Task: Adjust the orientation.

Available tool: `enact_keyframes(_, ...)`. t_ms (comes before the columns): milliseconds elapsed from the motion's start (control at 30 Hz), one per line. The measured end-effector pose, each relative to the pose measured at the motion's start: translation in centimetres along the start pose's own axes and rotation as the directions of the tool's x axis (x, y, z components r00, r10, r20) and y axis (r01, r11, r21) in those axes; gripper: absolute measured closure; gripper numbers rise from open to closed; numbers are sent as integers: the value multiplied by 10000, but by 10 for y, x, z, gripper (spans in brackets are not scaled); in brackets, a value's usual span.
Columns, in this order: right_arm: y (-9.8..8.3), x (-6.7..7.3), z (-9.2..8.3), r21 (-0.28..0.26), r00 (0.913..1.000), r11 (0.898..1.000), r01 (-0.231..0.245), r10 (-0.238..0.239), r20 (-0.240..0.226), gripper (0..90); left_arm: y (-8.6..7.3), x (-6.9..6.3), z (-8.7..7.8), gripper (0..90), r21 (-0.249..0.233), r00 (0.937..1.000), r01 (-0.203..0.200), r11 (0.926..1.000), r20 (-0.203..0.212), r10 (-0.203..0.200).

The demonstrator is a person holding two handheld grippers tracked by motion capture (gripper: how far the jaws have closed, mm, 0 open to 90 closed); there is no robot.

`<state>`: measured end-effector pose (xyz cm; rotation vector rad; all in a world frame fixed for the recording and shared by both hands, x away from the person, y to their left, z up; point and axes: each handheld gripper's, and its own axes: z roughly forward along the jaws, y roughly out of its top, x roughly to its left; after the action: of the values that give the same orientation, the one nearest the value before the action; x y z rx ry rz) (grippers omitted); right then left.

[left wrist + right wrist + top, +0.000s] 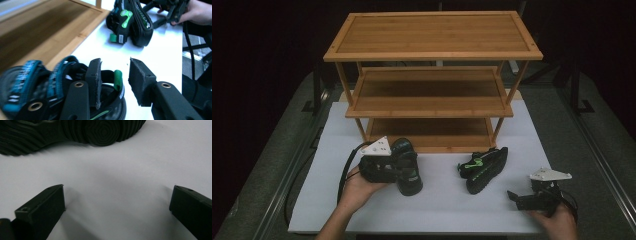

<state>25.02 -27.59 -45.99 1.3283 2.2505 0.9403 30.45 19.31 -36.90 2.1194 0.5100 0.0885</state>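
- The left gripper [404,172] is held in the person's left hand [357,189], low over the white mat [442,200], with its jaws at the heel end of an upright black sandal [408,170].
- In the left gripper view its jaws stand a moderate way apart. The left jaw lies against the sandal's heel strap, by a small green pull tab [118,79]. The right jaw is out in the open over the mat, with a bare gap in front of its pad, so nothing is squeezed between the two.
- That sandal [50,87] sits just in front of and to the left of the left gripper's jaws. Its blue-trimmed straps are blurred, so no finer detail can be told.
- A second sandal [483,169] lies tipped on its side, well beyond the left gripper's jaws, between the two grippers. It has a bright green buckle [125,18] on its black straps.
- The right gripper [516,197] is held in the person's right hand [557,220], near the mat's front right corner, and points toward the tipped sandal.
- Its jaws are spread wide with nothing between them. The ridged sole [75,132] of the second sandal lies ahead of them, apart from both pads.
- A wooden shoe rack [432,52] with three shelves stands behind both sandals. Its lowest shelf [47,30] runs along the left of the left gripper.
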Motion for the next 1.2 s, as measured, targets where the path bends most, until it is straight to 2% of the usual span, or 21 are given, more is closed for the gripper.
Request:
enact_keyframes(67,0,0,0,2,10000,10000,0,0,-2,0,-1,-2,6,665,152,10000,-66,9999,62,65)
enact_keyframes(200,0,0,0,1,10000,10000,2,-2,-1,0,-3,-5,9,850,217,9995,-247,9995,223,242)
enact_keyframes(333,0,0,0,-1,10000,10000,0,0,-5,0,-1,-7,6,872,347,9989,-457,9984,148,452)
enact_keyframes(500,0,0,0,5,10000,10000,-23,23,-7,0,-4,-6,-8,875,357,9992,-399,9986,23,399)
enact_keyframes(733,0,0,0,0,10000,10000,-7,7,0,0,-18,-7,-29,875,586,9991,-331,9977,-235,345)
enact_keyframes(767,0,0,0,0,10000,10000,-10,10,-1,0,-24,-7,-38,876,453,9993,-198,9988,-314,213)
enact_keyframes(833,0,0,0,0,10000,10000,-10,10,2,0,-30,-7,-45,876,340,9995,-25,9994,-321,36)
enact_keyframes(967,0,0,0,4,10000,10000,-10,10,2,0,-37,-4,-49,870,301,9994,63,9995,-343,-52)
enact_keyframes(1133,0,0,0,-1,10000,10000,-9,9,3,0,-29,3,-55,754,-183,9995,96,9998,-307,-102)
enact_keyframes(1200,0,0,0,2,10000,10000,-13,13,2,0,-22,7,-56,695,-192,9991,-83,9998,-428,75)
